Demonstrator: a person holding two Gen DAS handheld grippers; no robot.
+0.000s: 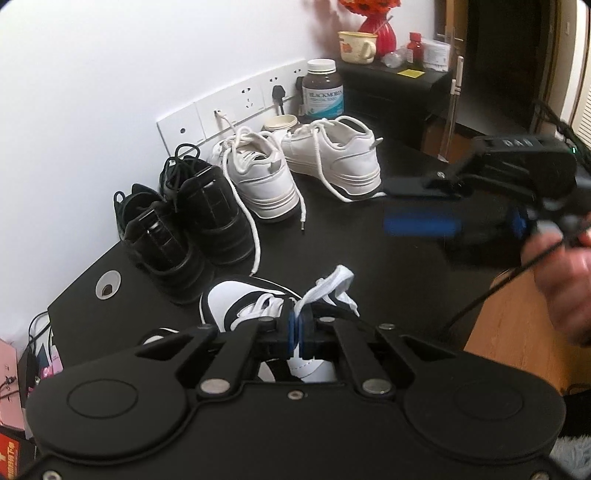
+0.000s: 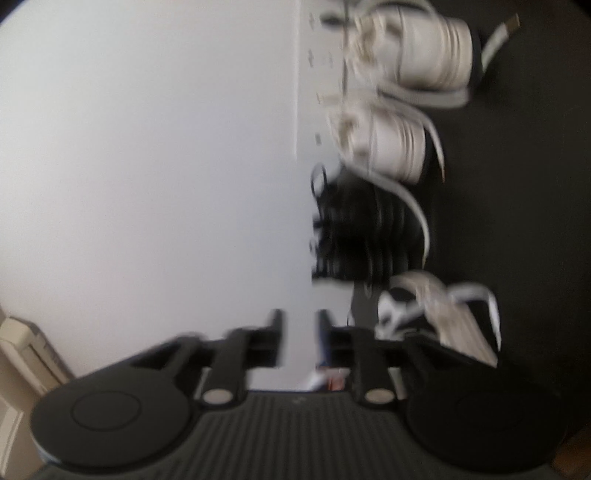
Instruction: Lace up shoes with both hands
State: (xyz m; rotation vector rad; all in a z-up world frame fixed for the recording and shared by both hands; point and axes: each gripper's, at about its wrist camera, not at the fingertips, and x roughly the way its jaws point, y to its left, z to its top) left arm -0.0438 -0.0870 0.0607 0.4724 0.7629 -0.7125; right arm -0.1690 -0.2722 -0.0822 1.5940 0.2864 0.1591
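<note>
Black tabletop [image 1: 369, 240] fills most of the left wrist view, set against a plain white wall [image 1: 92, 74] with a strip of sockets. Nearest the camera, the left gripper [image 1: 295, 325] has its jaws pressed together on a flat white lace [image 1: 328, 284], whose loose loops stand up just beyond the blue pads. That lace belongs to the black-and-white shoe [image 1: 236, 299] lying directly under and in front of the gripper, close to the table's near edge. To the right, at about the same depth, the right gripper [image 1: 421, 206] is held sideways above the table by a hand [image 1: 565, 273]; in its own blurred view the jaws stand apart with only the wall showing between them, holding nothing. Farther back on the left sits a pair of black shoes [image 1: 184, 221], heels toward the camera. Beyond them, near the wall, stands a pair of white shoes [image 1: 295, 166], their laces trailing loose over the table. Behind these stands a brown supplement bottle [image 1: 323, 88], and farthest off a cream mug [image 1: 356, 46] and a red vase [image 1: 378, 31] rest on a dark cabinet.
</note>
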